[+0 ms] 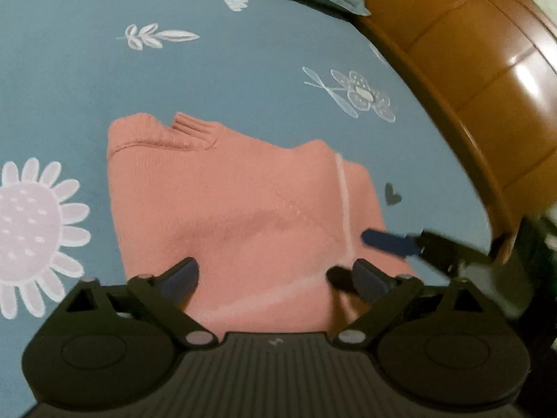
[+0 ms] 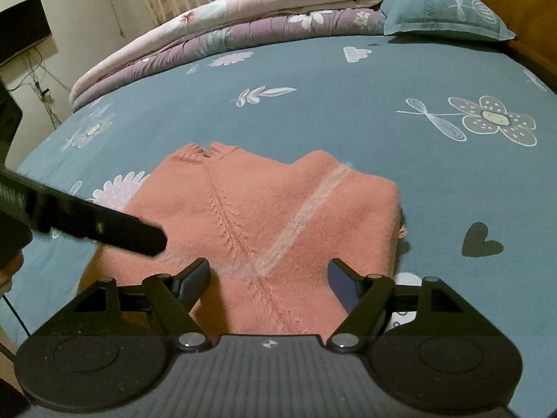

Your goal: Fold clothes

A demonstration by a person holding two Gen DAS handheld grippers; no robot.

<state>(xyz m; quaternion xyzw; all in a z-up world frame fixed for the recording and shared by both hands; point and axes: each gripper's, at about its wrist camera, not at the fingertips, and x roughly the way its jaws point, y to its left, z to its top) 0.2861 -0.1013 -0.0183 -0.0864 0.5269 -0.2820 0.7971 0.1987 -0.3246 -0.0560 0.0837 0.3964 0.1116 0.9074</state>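
A pink knit sweater (image 1: 236, 202) with a pale stripe lies folded on the blue flowered bed sheet (image 1: 243, 69); it also shows in the right wrist view (image 2: 278, 209). My left gripper (image 1: 275, 275) is open just above the sweater's near edge, holding nothing. My right gripper (image 2: 269, 278) is open over the sweater's near edge, also empty. The right gripper's finger (image 1: 390, 242) shows in the left wrist view at the sweater's right side. The left gripper's finger (image 2: 104, 226) shows in the right wrist view over the sweater's left side.
A wooden bed frame (image 1: 470, 87) runs along the right. A blue pillow (image 2: 445, 10) and folded quilts (image 2: 226, 31) lie at the far end of the bed. The bed sheet (image 2: 348, 87) stretches beyond the sweater.
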